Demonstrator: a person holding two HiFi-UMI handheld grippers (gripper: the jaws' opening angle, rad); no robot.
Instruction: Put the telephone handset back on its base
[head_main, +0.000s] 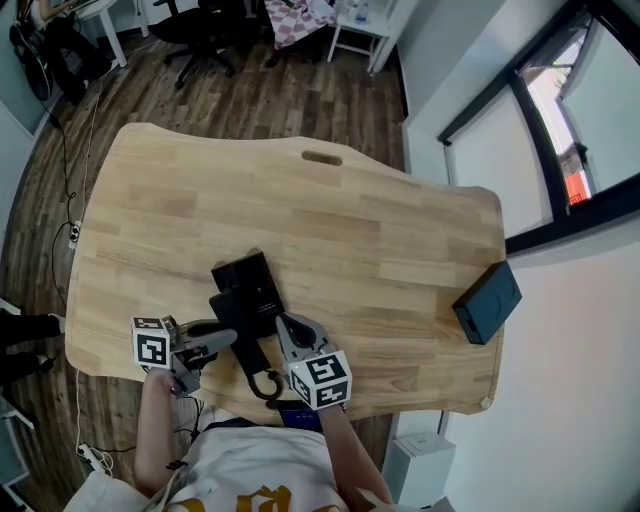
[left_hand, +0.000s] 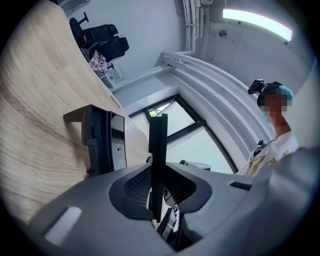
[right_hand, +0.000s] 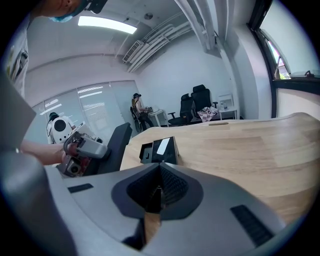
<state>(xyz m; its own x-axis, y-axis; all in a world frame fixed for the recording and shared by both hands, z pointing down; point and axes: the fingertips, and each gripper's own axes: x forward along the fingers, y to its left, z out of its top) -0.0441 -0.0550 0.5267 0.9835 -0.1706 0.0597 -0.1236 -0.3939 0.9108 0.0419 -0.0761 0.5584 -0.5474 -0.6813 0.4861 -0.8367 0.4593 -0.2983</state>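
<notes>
The black telephone base (head_main: 245, 278) lies on the wooden table (head_main: 330, 230) close to the near edge. My left gripper (head_main: 230, 338) comes in from the left and is shut on the black handset (head_main: 251, 356), which sits just in front of the base with its coiled cord (head_main: 268, 388) hanging at the table edge. In the left gripper view the handset (left_hand: 158, 145) stands edge-on between the pads, with the base (left_hand: 102, 142) beyond it. My right gripper (head_main: 287, 325) is shut and holds nothing, just right of the handset. The right gripper view shows the base (right_hand: 160, 150) ahead and the handset (right_hand: 112, 145) at the left.
A dark box (head_main: 488, 300) sits near the table's right edge. A cable slot (head_main: 321, 158) is cut in the far side of the table. Black office chairs (head_main: 200, 30) stand on the wooden floor beyond. A window (head_main: 560, 130) is at the right.
</notes>
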